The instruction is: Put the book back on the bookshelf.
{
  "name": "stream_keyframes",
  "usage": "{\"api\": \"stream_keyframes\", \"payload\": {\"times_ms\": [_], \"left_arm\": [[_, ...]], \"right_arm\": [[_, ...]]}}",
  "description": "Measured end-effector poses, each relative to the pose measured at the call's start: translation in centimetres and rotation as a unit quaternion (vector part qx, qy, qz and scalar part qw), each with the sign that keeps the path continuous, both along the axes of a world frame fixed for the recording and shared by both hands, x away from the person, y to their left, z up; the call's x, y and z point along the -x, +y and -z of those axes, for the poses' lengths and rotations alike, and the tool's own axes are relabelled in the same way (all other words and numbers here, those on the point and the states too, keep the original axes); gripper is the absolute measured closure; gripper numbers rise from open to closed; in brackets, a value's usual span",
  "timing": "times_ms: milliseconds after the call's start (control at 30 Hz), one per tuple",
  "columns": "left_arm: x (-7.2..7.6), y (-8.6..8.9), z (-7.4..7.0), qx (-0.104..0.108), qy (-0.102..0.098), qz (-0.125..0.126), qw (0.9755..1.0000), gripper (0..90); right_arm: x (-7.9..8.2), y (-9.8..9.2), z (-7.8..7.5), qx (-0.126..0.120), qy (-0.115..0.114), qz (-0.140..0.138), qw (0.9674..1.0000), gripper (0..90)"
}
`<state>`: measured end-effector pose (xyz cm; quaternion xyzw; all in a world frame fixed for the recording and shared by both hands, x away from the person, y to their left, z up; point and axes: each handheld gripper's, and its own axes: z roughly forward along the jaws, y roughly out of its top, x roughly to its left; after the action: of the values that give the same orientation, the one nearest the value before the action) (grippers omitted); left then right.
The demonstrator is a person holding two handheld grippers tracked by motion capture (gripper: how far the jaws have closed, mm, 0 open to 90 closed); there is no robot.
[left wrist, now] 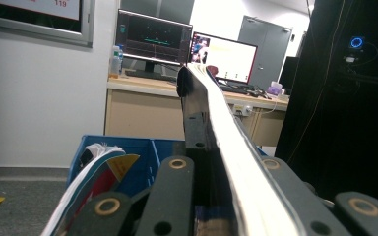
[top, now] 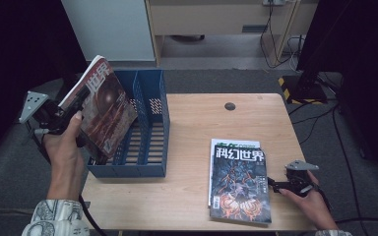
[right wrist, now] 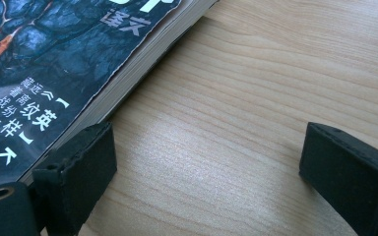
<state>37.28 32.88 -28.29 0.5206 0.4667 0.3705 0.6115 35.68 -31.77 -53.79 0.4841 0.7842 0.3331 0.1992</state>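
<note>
Though tilted, magazine (top: 101,105) between left tongs (top: 81,98).

An office-like lab: monitors (left wrist: 153,40) on a desk (left wrist: 142,86).

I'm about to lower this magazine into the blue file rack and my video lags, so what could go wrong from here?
1. The held magazine hangs tilted from the left tongs, gripped near one edge; it may sag or slip.
2. Its lower corner sits near the blue file rack dividers and could catch instead of sliding into a slot.
3. The right tongs stand open, one pad beside the stacked magazines; a nudge could shift them.
</note>
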Motion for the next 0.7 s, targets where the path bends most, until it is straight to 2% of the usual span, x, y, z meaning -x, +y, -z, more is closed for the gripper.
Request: {"api": "stream_keyframes", "payload": {"times_ms": [300, 567, 700], "left_arm": [[-1.2, -0.5, 0.3, 0.001, -0.001, 0.007, 1.0, 83.7], [-1.5, -0.3, -0.4, -0.012, -0.003, 0.005, 0.9999, 83.7], [-1.7, -0.2, -0.5, -0.011, -0.003, 0.001, 0.9999, 83.7]], "right_arm": [[0.0, 0.0, 0.0, 0.0, 0.0, 0.0, 1.0, 7.6], [0.0, 0.0, 0.0, 0.0, 0.0, 0.0, 1.0, 7.6], [0.0, 0.0, 0.0, 0.0, 0.0, 0.0, 1.0, 7.6]]}}
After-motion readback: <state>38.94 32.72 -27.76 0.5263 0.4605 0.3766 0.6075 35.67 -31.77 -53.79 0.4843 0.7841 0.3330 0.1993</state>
